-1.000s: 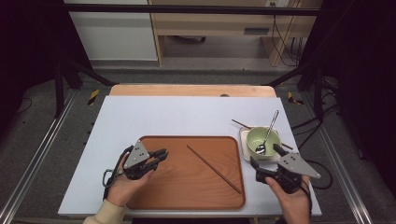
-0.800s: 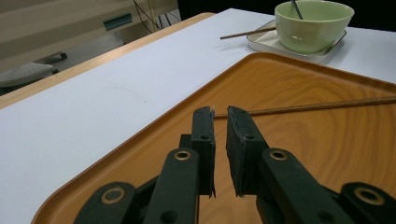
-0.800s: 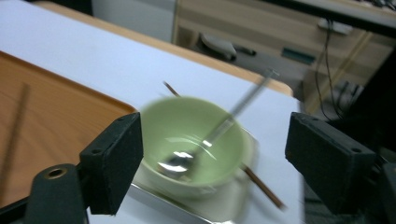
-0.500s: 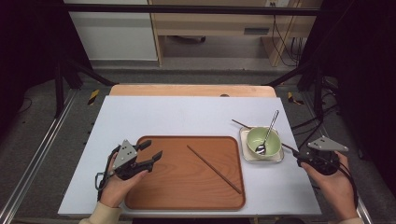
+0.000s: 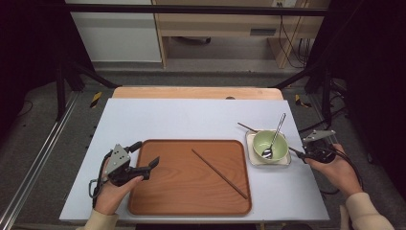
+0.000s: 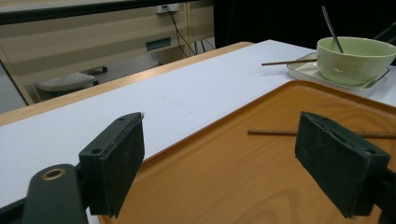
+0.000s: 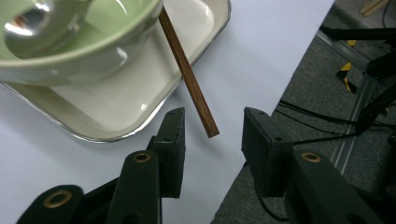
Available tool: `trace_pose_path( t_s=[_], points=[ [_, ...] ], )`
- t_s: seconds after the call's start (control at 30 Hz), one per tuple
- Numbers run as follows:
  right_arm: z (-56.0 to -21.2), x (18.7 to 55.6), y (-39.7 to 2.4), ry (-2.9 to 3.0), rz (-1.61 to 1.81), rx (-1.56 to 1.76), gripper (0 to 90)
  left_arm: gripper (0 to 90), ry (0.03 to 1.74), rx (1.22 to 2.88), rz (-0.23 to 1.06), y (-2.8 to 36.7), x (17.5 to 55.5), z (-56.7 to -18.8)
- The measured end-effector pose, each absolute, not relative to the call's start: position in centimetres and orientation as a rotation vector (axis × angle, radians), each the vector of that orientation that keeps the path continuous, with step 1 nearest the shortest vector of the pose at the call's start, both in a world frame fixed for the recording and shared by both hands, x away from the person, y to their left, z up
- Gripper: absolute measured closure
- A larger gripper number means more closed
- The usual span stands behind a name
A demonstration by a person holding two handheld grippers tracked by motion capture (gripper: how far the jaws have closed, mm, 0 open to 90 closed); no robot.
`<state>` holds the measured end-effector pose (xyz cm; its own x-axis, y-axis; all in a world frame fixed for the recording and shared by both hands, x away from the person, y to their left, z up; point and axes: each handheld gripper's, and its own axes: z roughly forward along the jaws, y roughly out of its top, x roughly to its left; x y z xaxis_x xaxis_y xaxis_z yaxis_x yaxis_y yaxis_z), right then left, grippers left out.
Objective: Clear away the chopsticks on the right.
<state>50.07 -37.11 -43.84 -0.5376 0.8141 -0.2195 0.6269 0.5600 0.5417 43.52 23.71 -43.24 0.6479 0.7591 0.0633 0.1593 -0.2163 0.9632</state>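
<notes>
Right gripper (image 7: 212, 149): jaws have just been closing and stand half apart; the end of a chopstick lies between them, the pads not yet touching it.
Chopstick under the bowl (image 7: 187, 73): slants from beneath the green bowl across the small tray's rim; its free end hangs over the white mat, near the table's right edge.
Green bowl (image 5: 270, 144): sits on a small pale tray (image 5: 286, 162) at the right of the table; a metal spoon (image 5: 274, 139) leans inside it.
Right gripper in the high view (image 5: 300, 154): just right of the small tray, held in the person's right hand.
Left gripper (image 6: 219, 158): jaws have just been opening and stand released, nothing between the pads.
Left gripper in the high view (image 5: 147, 155): over the near left corner of the wooden tray (image 5: 158, 201).
Second chopstick (image 5: 219, 173): lies diagonally on the wooden tray, well apart from the left gripper.
White mat (image 5: 182, 120): covers the table under both trays.
</notes>
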Motion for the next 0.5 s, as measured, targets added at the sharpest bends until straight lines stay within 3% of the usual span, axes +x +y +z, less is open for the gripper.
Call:
trace_pose_path(
  t_s=[0.27,0.5],
  points=[
    [-44.8,51.7,-36.5,2.443,0.517,1.102,64.9,15.2,0.749,1.728,0.670,24.1,43.4,-43.1],
    [-45.2,52.1,-36.3,2.458,0.535,1.119,76.5,15.2,0.744,1.734,0.670,24.2,43.4,-43.2]
  ],
)
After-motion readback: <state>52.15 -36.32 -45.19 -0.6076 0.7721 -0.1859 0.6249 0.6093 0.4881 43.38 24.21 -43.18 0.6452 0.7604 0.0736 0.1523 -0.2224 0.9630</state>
